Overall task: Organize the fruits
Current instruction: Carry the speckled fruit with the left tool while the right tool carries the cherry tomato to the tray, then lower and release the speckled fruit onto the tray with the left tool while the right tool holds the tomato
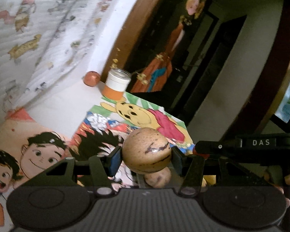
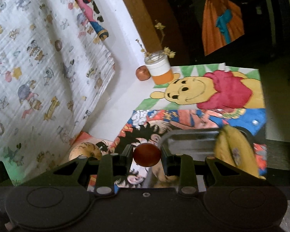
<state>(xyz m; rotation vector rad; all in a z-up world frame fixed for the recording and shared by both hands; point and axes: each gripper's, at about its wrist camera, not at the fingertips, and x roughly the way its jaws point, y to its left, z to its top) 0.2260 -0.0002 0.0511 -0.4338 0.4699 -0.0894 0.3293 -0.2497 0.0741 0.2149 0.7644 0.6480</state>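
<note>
My left gripper (image 1: 146, 157) is shut on a round tan fruit with dark streaks (image 1: 147, 151), held above the cartoon-printed table cover. Another tan fruit (image 1: 158, 178) lies just below it. My right gripper (image 2: 147, 155) is shut on a small dark red round fruit (image 2: 147, 154), held over a metal tray (image 2: 189, 143). A yellow banana (image 2: 235, 150) lies at the tray's right side. A tan streaked fruit (image 2: 85, 150) shows at the left behind my left finger. A reddish apple (image 1: 91, 78) (image 2: 143, 73) sits at the far edge beside a jar.
A glass jar with a white and orange band (image 1: 117, 84) (image 2: 161, 69) holds dried yellow flowers at the table's back. A patterned cloth (image 2: 38, 58) hangs on the left. The other gripper's black arm (image 1: 245, 145) crosses on the right. A table edge and dark floor lie to the right.
</note>
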